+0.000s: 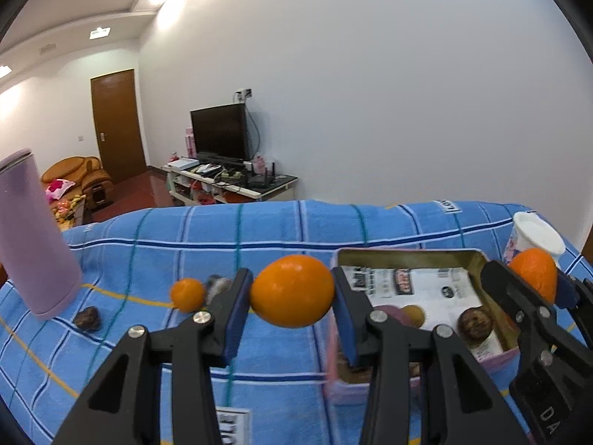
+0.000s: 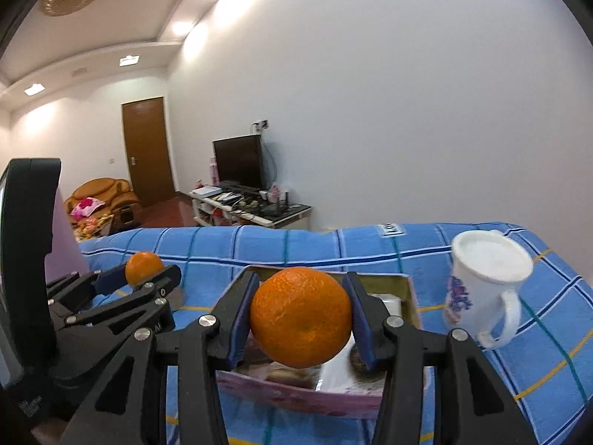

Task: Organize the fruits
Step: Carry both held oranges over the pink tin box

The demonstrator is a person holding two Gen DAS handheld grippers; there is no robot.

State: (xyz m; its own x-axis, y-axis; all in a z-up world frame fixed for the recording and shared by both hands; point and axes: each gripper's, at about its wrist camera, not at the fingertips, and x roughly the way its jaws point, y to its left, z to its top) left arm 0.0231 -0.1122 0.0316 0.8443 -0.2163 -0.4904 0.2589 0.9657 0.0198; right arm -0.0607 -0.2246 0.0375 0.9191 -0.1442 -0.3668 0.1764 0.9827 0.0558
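R gripper (image 2: 301,317) clamped on 1 large orange (image 2: 301,317), blue pads pressing both sides, held above an open pink box (image 2: 296,395) w/ paper and small dark items inside. L gripper (image 2: 142,272) at left, gripping 1 smaller orange (image 2: 143,267). White mug (image 2: 485,285) w/ floral print stands just right of box on blue plaid cloth (image 2: 500,389). Lilac cylinder (image 2: 65,233) partly hidden at far left.

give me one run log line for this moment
left gripper: shut on orange | right gripper: shut on larger orange | tin box: open
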